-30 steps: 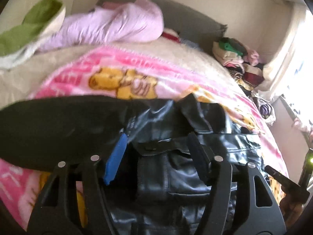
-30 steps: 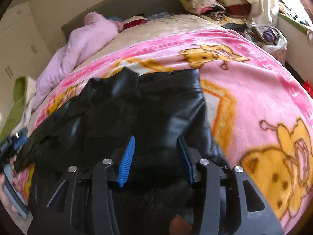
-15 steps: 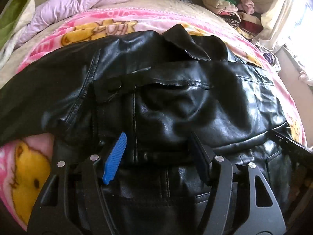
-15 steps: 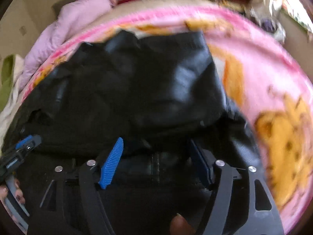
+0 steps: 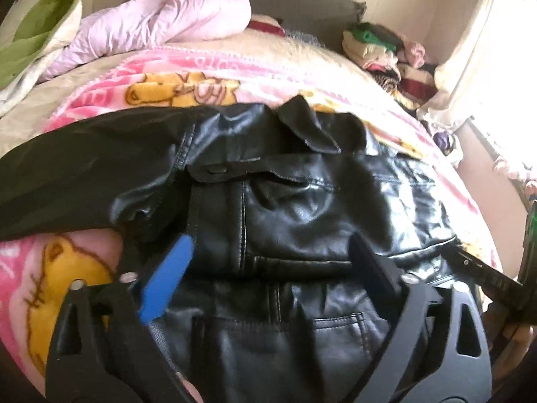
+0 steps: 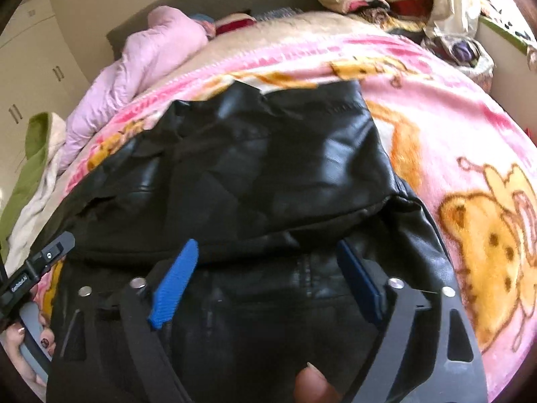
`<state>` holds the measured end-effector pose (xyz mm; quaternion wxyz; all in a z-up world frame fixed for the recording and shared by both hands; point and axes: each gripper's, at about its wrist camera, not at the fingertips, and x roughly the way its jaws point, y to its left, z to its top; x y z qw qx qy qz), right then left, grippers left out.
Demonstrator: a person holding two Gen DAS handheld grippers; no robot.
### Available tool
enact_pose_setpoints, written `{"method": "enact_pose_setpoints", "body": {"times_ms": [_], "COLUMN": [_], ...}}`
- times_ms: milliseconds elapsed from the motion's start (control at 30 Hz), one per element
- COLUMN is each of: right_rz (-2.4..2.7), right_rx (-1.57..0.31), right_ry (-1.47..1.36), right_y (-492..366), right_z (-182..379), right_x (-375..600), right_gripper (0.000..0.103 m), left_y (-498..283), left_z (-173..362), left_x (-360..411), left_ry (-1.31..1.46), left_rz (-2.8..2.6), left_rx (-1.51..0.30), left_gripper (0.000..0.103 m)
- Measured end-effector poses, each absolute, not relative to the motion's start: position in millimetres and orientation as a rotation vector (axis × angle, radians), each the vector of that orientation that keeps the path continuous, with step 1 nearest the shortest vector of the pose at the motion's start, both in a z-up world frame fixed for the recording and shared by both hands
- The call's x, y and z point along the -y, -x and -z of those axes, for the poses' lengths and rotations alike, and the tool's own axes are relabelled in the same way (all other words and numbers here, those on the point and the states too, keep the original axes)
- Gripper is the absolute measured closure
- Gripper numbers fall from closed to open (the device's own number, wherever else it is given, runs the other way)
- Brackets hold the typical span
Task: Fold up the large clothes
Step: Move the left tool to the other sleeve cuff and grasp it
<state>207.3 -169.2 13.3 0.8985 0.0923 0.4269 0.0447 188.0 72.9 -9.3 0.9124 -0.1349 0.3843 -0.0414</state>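
the jacket (image 5: pixel 302 208), black and glossy like leather, lies on the blanket (image 5: pixel 188 84) just ahead of and under both pairs of jaws, its lower part doubled up over the chest so a folded edge runs across between each gripper's fingers. in the left wrist view the collar (image 5: pixel 302 124) sits beyond the jaws at the far end of the jacket, one sleeve (image 5: pixel 84 171) stretches off to the left past the blue pad (image 5: pixel 167 278), and a pocket (image 5: pixel 339 332) shows close in, between the fingers. the left gripper (image 5: pixel 268 278) has its jaws opening, spread wide, and the pads press on nothing; the jacket lies loose below them. the right gripper (image 6: pixel 265 278) is likewise opening, its fingers standing well apart above the folded edge, with no cloth pinched between them. in the right wrist view the other gripper's tip and a hand (image 6: pixel 20 346) show at the left of the jaws, beside the jacket's edge. the pink blanket with yellow cartoon bears spreads out on all sides of the jacket. farther ahead of the jaws a pale lilac quilt (image 5: pixel 161 27) is bunched against the headboard (image 5: pixel 302 3), a green and white cloth (image 5: pixel 37 30) lies far left, and a heap of clothes (image 5: pixel 386 50) is stacked at the far right by a bright window (image 5: pixel 503 50).
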Motion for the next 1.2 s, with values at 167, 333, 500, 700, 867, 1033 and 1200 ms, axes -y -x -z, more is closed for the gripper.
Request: {"method": "enact_pose_setpoints", "body": {"times_ms": [167, 333, 500, 700, 867, 1033, 1200], "right_rz": [-0.111, -0.138, -0.181, -0.245, -0.295, -0.342, -0.389], "right_rx": [-0.853, -0.825, -0.801, -0.784, -0.772, -0.772, -0.764], "right_ry": [-0.187, -0.151, -0.126, -0.093, -0.069, -0.047, -0.013], "right_y": [-198.6, -195.0, -192.4, -194.8, -199.4, -204.0, -208.2], "right_z": [-23.6, -36.1, -46.0, -55.6, -61.7, -65.1, -67.3], "right_x": [157.1, 138.9, 117.3, 82.2, 53.8, 27.3, -4.8], "right_gripper": [0.007, 0.006, 0.006, 0.005, 0.005, 0.005, 0.005], "left_y": [-182.9, -175.9, -165.3, -155.2, -147.0, -135.5, -120.1], "left_z": [9.5, 8.6, 4.0, 0.8, -5.8, -6.5, -5.3], "left_x": [-83.7, -97.3, -112.0, -138.2, -156.1, -184.9, -220.6], "left_ry": [0.317, 0.341, 0.346, 0.377, 0.376, 0.425, 0.480], "left_rz": [0.064, 0.013, -0.037, -0.108, -0.174, -0.242, -0.323], "left_rx": [-0.791, -0.784, -0.754, -0.732, -0.712, -0.699, -0.682], "left_gripper": [0.009, 0.009, 0.009, 0.009, 0.009, 0.009, 0.009]}}
